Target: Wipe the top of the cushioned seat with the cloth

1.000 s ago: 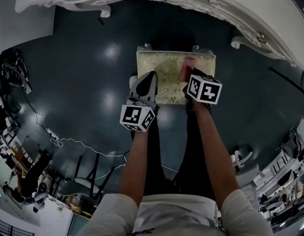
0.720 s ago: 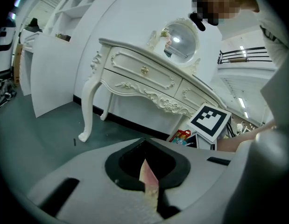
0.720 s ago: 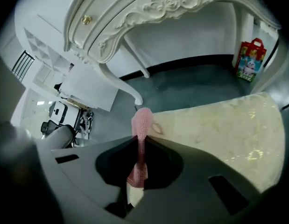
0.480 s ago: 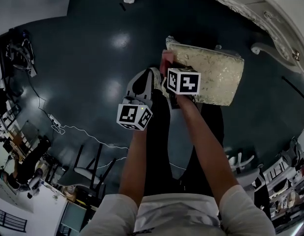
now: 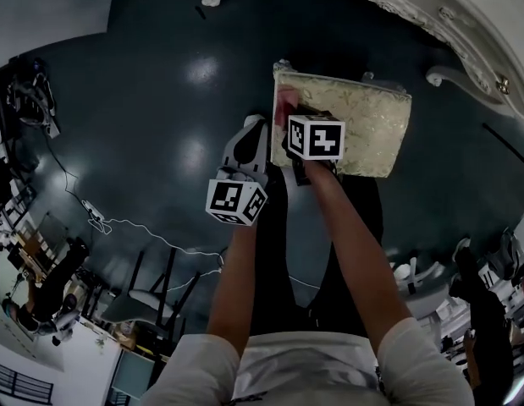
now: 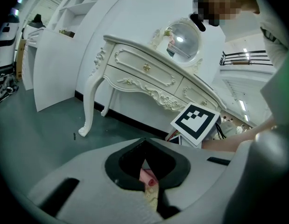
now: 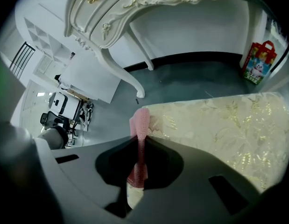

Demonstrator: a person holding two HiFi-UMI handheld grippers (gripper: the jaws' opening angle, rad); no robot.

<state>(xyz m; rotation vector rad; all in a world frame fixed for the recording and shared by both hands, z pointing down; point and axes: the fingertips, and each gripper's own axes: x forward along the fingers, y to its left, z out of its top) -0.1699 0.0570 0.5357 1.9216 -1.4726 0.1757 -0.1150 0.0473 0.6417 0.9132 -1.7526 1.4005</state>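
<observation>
Dark floor [image 5: 160,100] carries the cushioned seat [image 5: 372,125], which stands in front of a white dressing table [image 6: 149,78]. The right claw [image 7: 137,176] is clenched on the pink cloth [image 7: 139,122], which sits at the left edge of the seat top. The left claw [image 6: 146,171] is closed on nothing, over the floor just beside the seat's near left corner.

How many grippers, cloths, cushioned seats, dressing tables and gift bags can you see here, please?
Grippers: 2, the left gripper and the right gripper
Pink cloth: 1
Cushioned seat: 1
White dressing table: 1
Red gift bag: 1
Total: 6
</observation>
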